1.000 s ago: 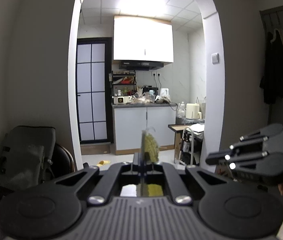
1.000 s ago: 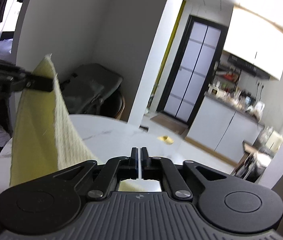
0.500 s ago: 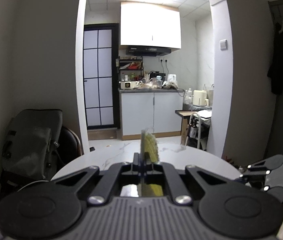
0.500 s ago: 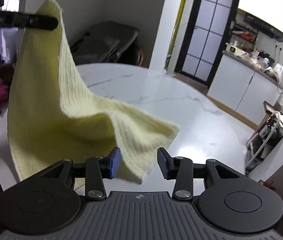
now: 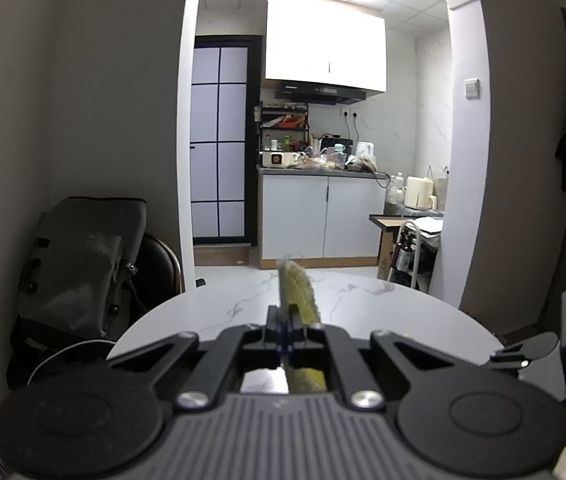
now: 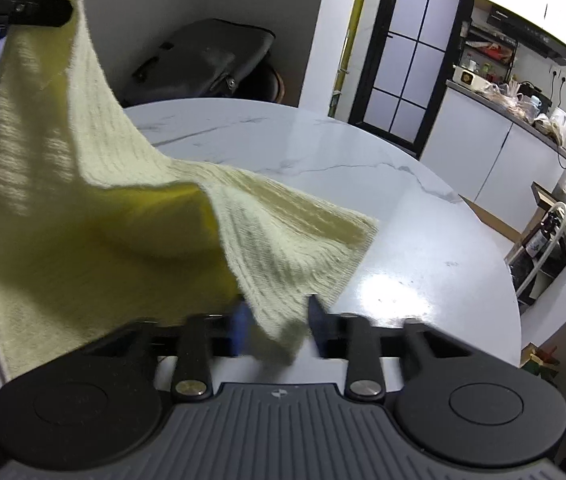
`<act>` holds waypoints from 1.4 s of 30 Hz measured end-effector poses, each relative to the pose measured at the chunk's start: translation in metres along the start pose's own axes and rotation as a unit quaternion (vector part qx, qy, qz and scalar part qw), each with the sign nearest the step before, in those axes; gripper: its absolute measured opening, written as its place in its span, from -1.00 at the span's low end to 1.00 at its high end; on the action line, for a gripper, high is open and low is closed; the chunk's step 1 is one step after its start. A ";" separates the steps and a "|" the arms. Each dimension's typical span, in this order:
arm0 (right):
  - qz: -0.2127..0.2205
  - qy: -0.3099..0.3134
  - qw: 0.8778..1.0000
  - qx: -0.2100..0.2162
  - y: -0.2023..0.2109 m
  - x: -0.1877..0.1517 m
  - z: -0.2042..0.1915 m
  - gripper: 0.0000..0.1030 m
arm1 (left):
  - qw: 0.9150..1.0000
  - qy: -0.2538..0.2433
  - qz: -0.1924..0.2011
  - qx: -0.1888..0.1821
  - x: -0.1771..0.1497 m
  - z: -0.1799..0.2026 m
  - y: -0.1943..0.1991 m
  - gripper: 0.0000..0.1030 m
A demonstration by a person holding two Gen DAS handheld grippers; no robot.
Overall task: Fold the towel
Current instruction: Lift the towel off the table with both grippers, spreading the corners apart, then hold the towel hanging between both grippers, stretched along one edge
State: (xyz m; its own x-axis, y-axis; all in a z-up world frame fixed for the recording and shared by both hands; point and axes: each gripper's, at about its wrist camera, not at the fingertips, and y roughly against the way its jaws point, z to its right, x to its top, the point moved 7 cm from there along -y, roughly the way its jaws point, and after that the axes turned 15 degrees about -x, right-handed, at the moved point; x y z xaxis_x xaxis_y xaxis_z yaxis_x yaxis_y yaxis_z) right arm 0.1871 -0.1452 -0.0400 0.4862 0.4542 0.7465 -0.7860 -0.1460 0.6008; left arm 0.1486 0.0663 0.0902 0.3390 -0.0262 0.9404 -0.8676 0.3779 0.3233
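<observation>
Right gripper (image 6: 277,320) sits lower than before, jaws apart but just closing around a towel (image 6: 83,200) corner over the counter (image 6: 363,152). Left gripper (image 5: 283,316) stays clamped on another corner, raised.

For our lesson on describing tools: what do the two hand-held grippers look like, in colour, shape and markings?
Both are black. The left gripper and right gripper each have a grey ribbed body, two round black discs at the sides, angled black link arms with silver screws, and blue pads on the fingers. The right one carries a small round emblem. No sleeves or cables are visible.
</observation>
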 end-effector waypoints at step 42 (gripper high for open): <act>0.202 -0.002 0.973 -0.112 0.085 0.102 0.095 -0.96 | 0.996 -0.027 0.072 0.036 0.050 0.018 0.063 -0.95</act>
State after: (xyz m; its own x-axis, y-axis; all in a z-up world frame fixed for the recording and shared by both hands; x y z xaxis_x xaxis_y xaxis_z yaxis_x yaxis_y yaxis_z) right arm 0.2066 -0.1948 0.1142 0.1221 0.3963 0.9100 -0.9764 -0.1165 0.1817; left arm 0.1040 0.0723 0.1592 0.1915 -0.0271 0.9811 -0.9301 0.3142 0.1902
